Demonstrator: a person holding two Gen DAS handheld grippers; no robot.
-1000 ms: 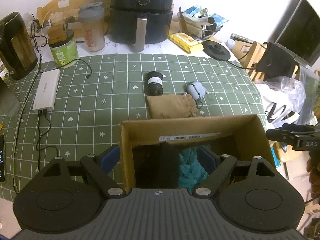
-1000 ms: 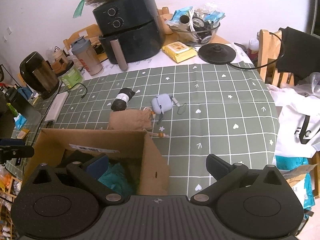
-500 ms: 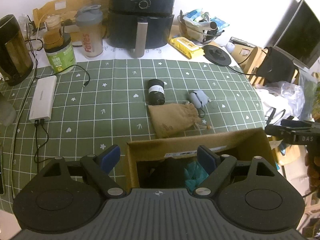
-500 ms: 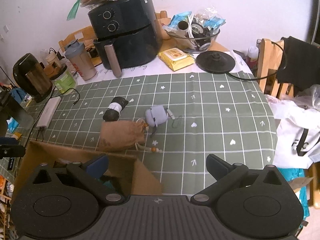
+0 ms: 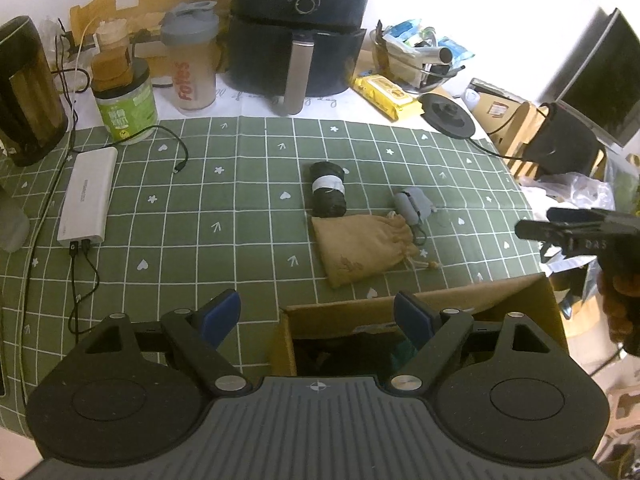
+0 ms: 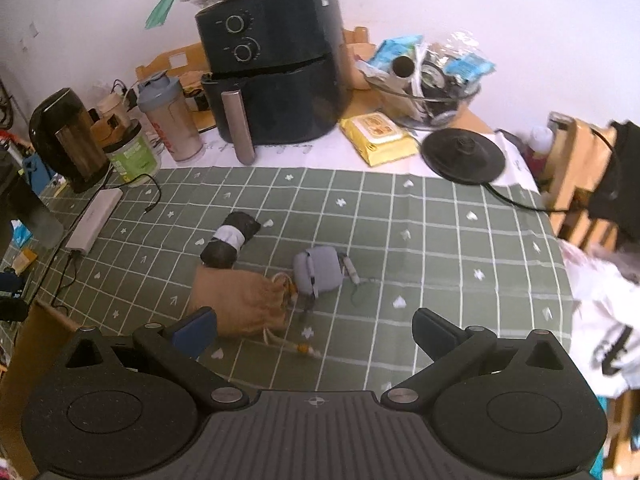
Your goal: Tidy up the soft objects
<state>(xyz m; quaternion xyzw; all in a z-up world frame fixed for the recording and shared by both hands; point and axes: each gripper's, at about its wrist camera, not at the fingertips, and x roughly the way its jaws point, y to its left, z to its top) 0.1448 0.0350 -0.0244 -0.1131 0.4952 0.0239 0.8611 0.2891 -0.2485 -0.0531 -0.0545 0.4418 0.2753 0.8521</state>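
Observation:
A tan drawstring pouch (image 5: 360, 248) (image 6: 240, 304) lies on the green checked cloth. Behind it is a black roll with a white band (image 5: 328, 194) (image 6: 230, 240), and to its right a small grey soft case (image 5: 412, 208) (image 6: 320, 270). An open cardboard box (image 5: 400, 308) stands at the table's near edge, its dark inside mostly hidden by my left gripper (image 5: 318, 312). That gripper is open above the box's left part and holds nothing. My right gripper (image 6: 316, 332) is open and empty, just short of the pouch and case; the pouch's cord lies between its fingers.
Along the back stand an air fryer (image 5: 300, 28), a shaker bottle (image 5: 192, 64), a green jar (image 5: 124, 104), a dark kettle (image 5: 24, 92), a yellow wipes pack (image 6: 378, 138) and a kettle base (image 6: 462, 156). A white power bank (image 5: 86, 200) with cables lies left. The box's corner (image 6: 24, 344) is at the right view's left.
The box has slid down and partly out of the left view. In the right view the box has gone off to the left, and the pouch and grey case now lie between the fingers.

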